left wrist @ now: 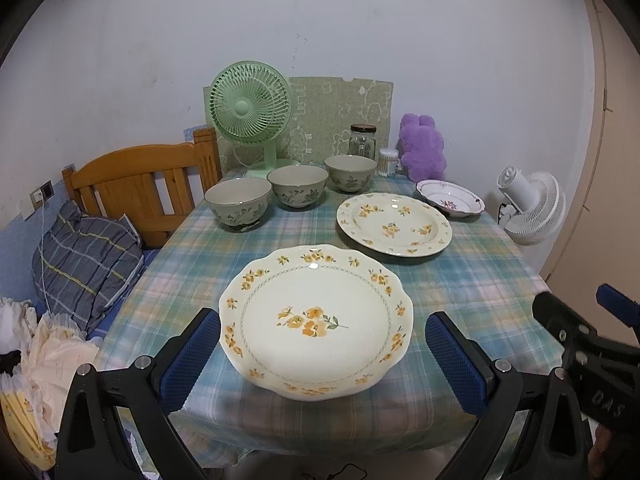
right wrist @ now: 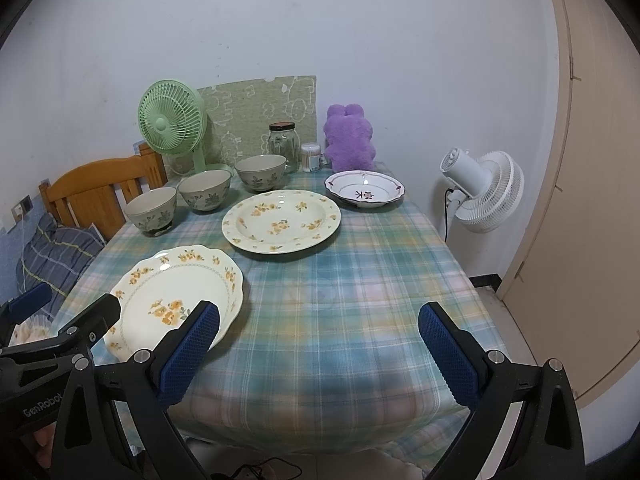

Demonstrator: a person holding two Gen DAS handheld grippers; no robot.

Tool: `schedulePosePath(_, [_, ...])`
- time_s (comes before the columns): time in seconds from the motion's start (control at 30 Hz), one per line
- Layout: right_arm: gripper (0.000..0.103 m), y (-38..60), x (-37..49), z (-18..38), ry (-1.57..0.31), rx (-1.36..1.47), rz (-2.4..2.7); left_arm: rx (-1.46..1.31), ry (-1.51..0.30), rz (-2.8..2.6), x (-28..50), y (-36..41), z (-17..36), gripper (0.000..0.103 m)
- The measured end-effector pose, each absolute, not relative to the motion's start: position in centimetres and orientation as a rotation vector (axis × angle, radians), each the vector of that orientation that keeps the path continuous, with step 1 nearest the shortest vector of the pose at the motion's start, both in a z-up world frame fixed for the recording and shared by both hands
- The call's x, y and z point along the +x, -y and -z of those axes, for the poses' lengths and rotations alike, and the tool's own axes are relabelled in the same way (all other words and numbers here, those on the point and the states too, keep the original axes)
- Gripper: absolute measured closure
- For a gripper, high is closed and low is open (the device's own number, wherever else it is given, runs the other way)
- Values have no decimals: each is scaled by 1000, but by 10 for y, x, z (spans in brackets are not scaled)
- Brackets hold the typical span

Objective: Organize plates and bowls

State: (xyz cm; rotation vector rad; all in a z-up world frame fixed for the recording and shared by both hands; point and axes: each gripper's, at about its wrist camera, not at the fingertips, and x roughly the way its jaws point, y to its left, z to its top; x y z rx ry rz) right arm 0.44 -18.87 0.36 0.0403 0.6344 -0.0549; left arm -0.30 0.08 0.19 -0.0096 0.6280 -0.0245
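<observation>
Two claws (left wrist: pixel 322 354) (right wrist: pixel 318 352) spread, scalloped plate (left wrist: pixel 316 320) untouched

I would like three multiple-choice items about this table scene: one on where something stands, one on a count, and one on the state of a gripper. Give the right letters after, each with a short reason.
1. Where does the purple plush toy stand?
A. at the far edge of the table, near the wall
B. on the nearest plate
C. inside a bowl

2. How many bowls with a leaf pattern stand in a row?
A. one
B. three
C. five

3. In what state is the left gripper?
A. shut on a bowl
B. shut on a plate
C. open, holding nothing

Answers:
1 A: it stands beside the glass jar, behind the pink-rimmed dish.
2 B: near bowl, middle bowl, far bowl.
3 C: its fingers stand wide apart on either side of the scalloped plate, which lies on the tablecloth.
</observation>
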Motion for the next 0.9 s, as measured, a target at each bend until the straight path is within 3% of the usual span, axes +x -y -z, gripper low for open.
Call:
schedulePosePath(0.3, [2,179,23,1,-671,51,61,14,-653,13,22,-12,-2,1])
schedulePosePath(0.7, [6,131,92,23,-766,76,49,46,-772,42,97,-50,24,14])
schedulePosePath(0.9, [10,107,125,42,-833,67,80,63,-846,79,130,-65,46,15])
